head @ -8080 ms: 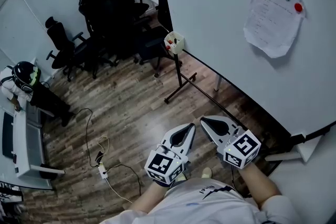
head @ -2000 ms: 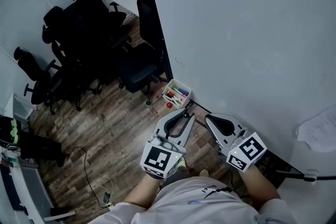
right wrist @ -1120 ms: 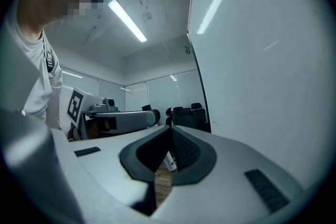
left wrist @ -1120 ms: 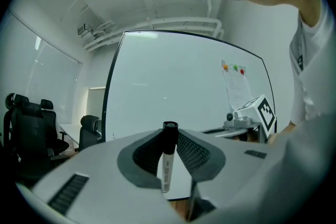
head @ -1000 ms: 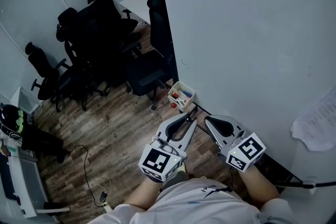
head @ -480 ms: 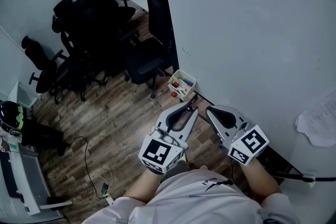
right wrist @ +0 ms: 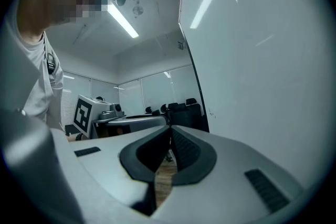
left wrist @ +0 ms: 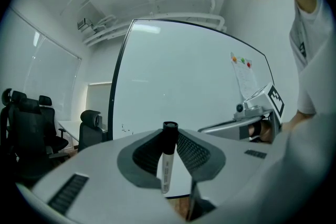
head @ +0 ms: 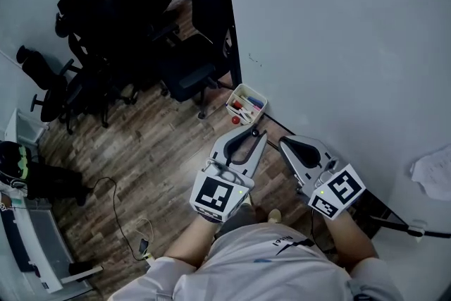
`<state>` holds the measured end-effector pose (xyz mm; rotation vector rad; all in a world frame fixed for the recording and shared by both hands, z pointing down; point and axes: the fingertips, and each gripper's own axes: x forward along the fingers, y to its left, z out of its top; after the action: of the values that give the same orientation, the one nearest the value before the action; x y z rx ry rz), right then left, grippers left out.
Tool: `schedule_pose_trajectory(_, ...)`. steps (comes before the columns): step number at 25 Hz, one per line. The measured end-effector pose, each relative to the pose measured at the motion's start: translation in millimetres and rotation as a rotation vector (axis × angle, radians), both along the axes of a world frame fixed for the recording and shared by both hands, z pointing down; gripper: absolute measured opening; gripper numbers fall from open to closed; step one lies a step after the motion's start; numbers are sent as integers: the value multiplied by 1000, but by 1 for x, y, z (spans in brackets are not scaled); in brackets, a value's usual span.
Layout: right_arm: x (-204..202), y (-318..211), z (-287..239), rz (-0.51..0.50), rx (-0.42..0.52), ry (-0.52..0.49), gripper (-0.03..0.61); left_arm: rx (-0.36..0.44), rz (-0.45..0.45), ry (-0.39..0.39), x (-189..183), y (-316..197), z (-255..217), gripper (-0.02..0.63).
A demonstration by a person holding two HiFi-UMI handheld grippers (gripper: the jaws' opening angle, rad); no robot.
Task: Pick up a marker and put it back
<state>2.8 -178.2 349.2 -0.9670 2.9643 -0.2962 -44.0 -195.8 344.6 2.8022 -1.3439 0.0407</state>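
A white marker with a black cap [left wrist: 166,165] stands upright between the jaws of my left gripper [left wrist: 169,132], which is shut on it. In the head view the left gripper [head: 252,133] points at a small white tray [head: 255,93] that holds red and blue markers and hangs at the whiteboard's lower edge; the tips stay a short way below it. My right gripper [head: 285,142] hovers just to the right, jaws together with nothing between them [right wrist: 169,131].
The large whiteboard [head: 338,46] fills the right side, on a black stand. Several black office chairs [head: 127,17] stand on the wooden floor at the upper left. A red round piece [head: 235,120] sits under the tray. Cables [head: 134,222] lie on the floor at the lower left.
Over eight seconds the person has come up to the tray. In the last second both grippers keep their pose and grip; only the view shifts slightly.
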Motion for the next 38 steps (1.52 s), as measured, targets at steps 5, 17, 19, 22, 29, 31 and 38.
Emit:
schedule_pose_trajectory(5, -9, -25, 14, 43, -29, 7, 14, 24, 20, -11, -11, -37, 19, 89)
schedule_pose_trajectory(17, -12, -64, 55, 170, -121, 62, 14, -28, 82, -92, -17, -102, 109, 89)
schedule_pose_trajectory(19, -10, -68, 60, 189, -133, 70, 14, -38, 94, -107, -16, -107, 123, 89)
schedule_pose_trajectory(22, -9, -71, 65, 212, -149, 84, 14, -52, 109, -149, -14, -110, 141, 89)
schedule_pose_trajectory(29, -7, -74, 71, 242, -167, 97, 14, -77, 137, -214, -7, -114, 179, 89)
schedule_pose_trajectory(31, -5, -74, 73, 248, -173, 101, 14, -78, 146, -216, -6, -113, 186, 89)
schedule_pose_trajectory(38, -5, -74, 77, 248, -182, 101, 14, -114, 152, -268, -6, -115, 209, 89)
